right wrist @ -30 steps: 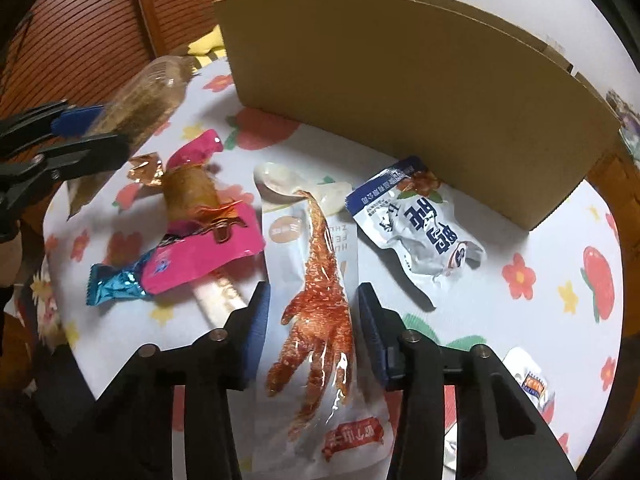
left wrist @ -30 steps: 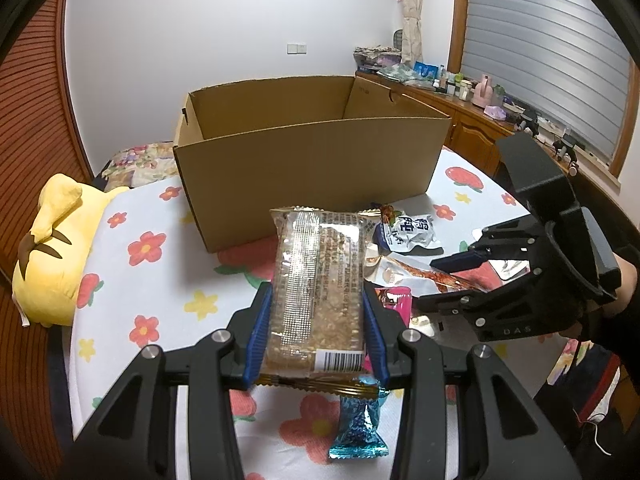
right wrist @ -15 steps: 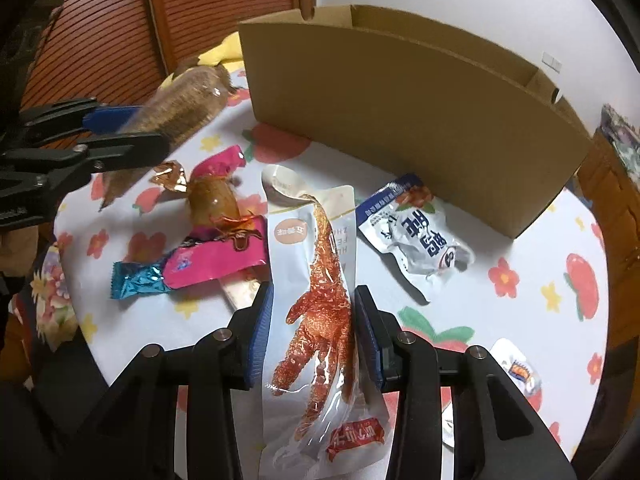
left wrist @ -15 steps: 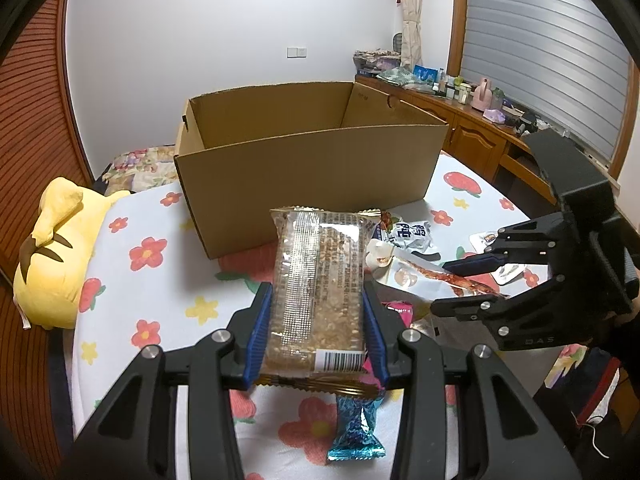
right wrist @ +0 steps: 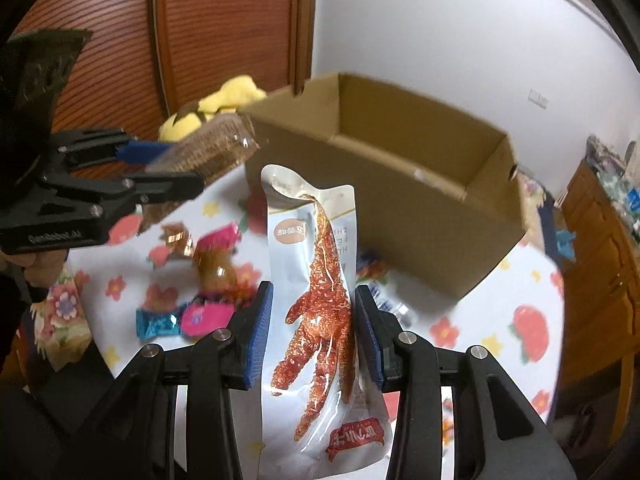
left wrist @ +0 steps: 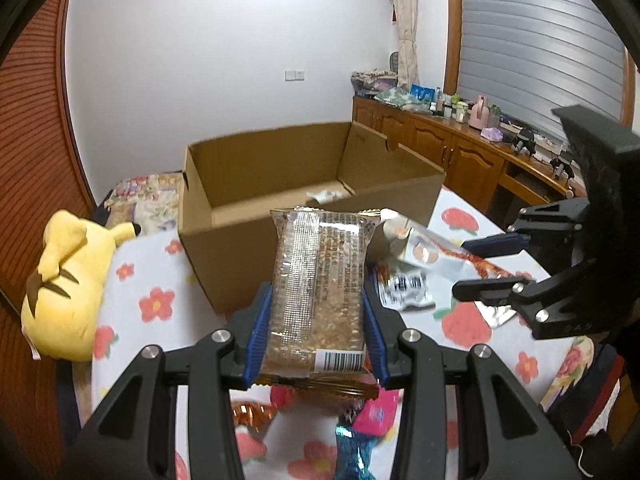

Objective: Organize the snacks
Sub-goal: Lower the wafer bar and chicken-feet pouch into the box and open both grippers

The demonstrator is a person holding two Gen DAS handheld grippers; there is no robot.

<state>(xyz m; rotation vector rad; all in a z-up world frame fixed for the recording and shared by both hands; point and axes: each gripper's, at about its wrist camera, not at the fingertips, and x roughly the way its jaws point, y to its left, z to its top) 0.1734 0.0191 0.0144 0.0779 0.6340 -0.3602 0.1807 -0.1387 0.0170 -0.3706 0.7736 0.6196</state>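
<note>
My left gripper [left wrist: 318, 332] is shut on a clear-wrapped grain bar [left wrist: 320, 288] and holds it above the table, in front of the open cardboard box [left wrist: 248, 236]. My right gripper [right wrist: 314, 336] is shut on a clear pouch with a red chicken foot [right wrist: 320, 312], lifted off the table, pointing toward the box [right wrist: 400, 200]. The box holds at least one small packet [left wrist: 324, 194]. Each gripper shows in the other's view: the right gripper [left wrist: 496, 264] and the left gripper [right wrist: 160, 164].
Loose snacks lie on the flowered tablecloth [left wrist: 136, 280]: a white-blue packet [left wrist: 404, 286], pink packets [right wrist: 204, 316], a blue candy [right wrist: 154, 324] and a brown wrapped snack [right wrist: 218, 272]. A yellow plush toy [left wrist: 68, 284] lies at the left. A wooden cabinet [left wrist: 460, 152] stands at the right.
Both grippers have risen, and the box interior now shows. The right gripper has closed on the chicken foot pouch and lifted it off the table. The left still holds the grain bar.
</note>
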